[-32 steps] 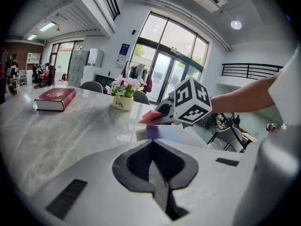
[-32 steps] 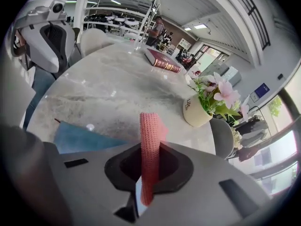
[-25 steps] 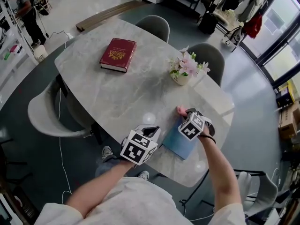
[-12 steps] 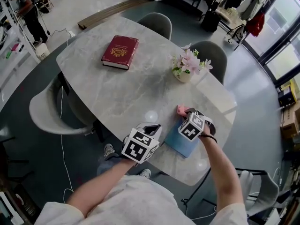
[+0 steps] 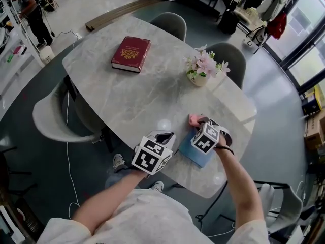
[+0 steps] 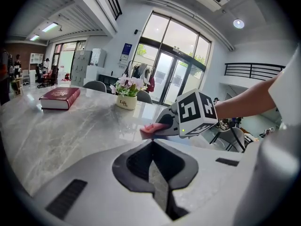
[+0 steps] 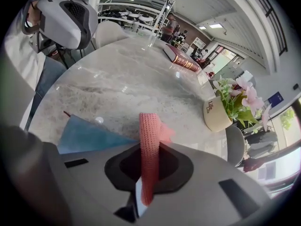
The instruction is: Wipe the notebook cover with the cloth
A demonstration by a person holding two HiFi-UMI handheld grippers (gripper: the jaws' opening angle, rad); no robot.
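pinching the pink cloth (image 7: 149,135) tight, the right gripper (image 5: 202,123) is hanging over the blue notebook (image 5: 195,156), and the left gripper (image 5: 163,136) is sitting closed and empty nearby.

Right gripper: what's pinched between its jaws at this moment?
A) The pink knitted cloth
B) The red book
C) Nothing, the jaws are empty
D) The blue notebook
A: the right gripper view shows the pink knitted cloth running up from between the jaws of the right gripper, which are closed on it, while the blue notebook lies flat outside the jaws.
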